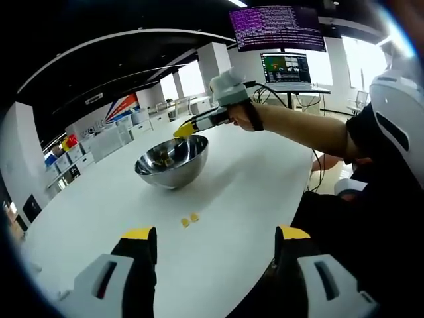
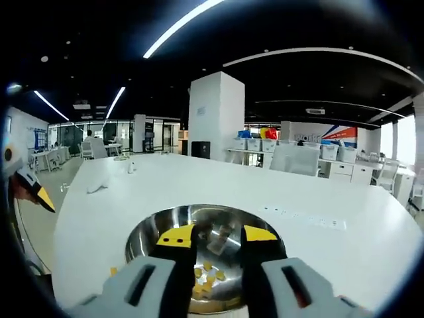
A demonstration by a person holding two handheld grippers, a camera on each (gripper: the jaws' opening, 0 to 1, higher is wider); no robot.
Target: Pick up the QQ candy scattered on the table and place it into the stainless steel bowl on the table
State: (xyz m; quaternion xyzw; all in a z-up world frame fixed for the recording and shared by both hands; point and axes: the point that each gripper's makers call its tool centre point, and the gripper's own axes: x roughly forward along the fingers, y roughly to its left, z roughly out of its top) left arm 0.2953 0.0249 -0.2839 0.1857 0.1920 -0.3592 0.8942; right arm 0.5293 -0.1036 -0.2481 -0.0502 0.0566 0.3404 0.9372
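One shiny steel bowl (image 1: 172, 160) sits on the big white desk (image 1: 252, 192). Two yellow candies (image 1: 189, 219) lie on the desk near the bowl. More candies (image 2: 207, 275) are inside it. The right gripper (image 2: 217, 233) hangs over the bowl, jaws apart and empty. The left gripper (image 1: 215, 233) is wide apart too. The room is an office.

The bowl (image 1: 172, 161) sits on the surface (image 1: 252, 199) ahead of my left fingers (image 1: 215, 233), with two candies (image 1: 189, 219) lying between us. My right fingers (image 2: 217, 235) hang just over the bowl's rim; more candies (image 2: 207, 275) lie inside it. Monitors (image 1: 285, 68) stand behind the surface.
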